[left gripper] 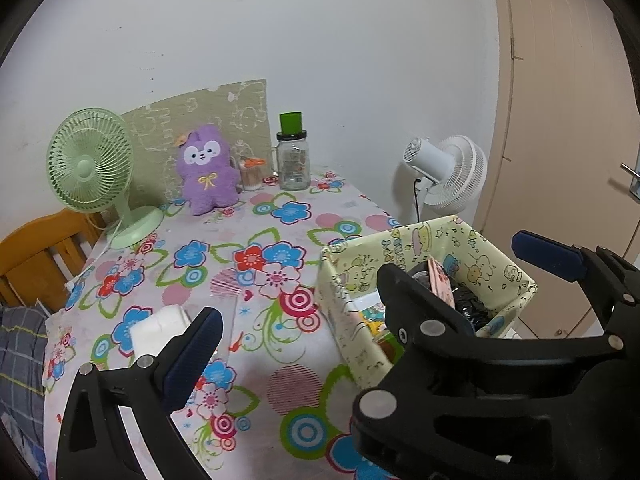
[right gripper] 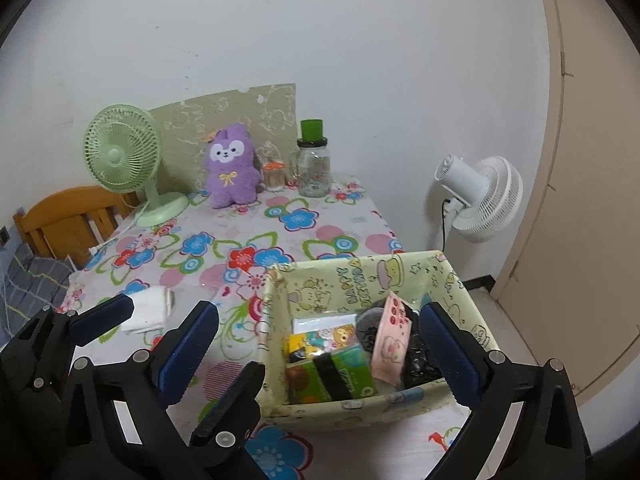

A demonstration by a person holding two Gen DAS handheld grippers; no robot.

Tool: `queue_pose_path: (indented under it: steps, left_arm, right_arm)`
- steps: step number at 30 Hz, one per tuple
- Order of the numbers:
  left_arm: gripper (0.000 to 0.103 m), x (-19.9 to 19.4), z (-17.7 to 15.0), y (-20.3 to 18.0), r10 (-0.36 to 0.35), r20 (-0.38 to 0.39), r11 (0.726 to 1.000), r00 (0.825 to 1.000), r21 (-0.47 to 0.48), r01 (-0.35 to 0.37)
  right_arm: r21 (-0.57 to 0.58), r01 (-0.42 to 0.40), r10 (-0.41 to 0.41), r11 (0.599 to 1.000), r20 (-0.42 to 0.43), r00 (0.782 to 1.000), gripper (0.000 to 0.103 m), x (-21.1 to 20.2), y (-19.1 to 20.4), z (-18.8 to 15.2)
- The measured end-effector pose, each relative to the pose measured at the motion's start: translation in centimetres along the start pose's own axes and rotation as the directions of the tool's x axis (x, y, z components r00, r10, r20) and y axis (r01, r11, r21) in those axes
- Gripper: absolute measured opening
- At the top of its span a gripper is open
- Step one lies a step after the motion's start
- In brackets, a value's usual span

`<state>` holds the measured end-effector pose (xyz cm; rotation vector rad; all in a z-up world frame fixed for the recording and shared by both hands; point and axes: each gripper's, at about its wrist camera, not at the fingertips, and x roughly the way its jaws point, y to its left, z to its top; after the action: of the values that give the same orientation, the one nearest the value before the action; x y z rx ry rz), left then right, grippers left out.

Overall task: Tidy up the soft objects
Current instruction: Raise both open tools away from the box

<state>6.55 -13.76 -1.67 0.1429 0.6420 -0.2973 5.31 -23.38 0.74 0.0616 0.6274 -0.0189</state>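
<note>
A purple plush toy (left gripper: 208, 168) (right gripper: 232, 168) sits upright at the back of the flowered table (left gripper: 280, 236). A white folded cloth (left gripper: 160, 328) (right gripper: 150, 308) lies near the table's left edge, just beyond my left gripper (left gripper: 308, 304). That gripper is open and holds nothing. A yellow cartoon-print box (left gripper: 496, 264) (right gripper: 360, 280) stands at the front right, with packets, a pink pouch (right gripper: 392, 336) and a black bundle (right gripper: 420, 360) inside. My right gripper (right gripper: 320, 312) hovers open over the box, its fingers astride the left wall, touching nothing. The two grippers' fingers overlap in both views.
A green desk fan (left gripper: 92, 168) stands back left with its cord trailing off the edge. A glass jar with a green lid (left gripper: 294, 160) and a small stick jar (left gripper: 252, 176) stand by the wall. A white fan (left gripper: 452, 176) and a door (left gripper: 560, 120) lie right; a wooden headboard (left gripper: 36, 256) left.
</note>
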Motion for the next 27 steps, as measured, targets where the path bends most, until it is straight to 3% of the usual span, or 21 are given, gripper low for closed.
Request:
queue_pose_path:
  steps: [27]
  left_arm:
    - [0.103,-2.8,-1.8,6.9,0.092,0.017,0.993,0.996,-0.072,-0.091]
  right_arm:
    - [-0.055,-0.063,0.063,0.997,0.013,0.998,0.103,-0.4,7.6,0.4]
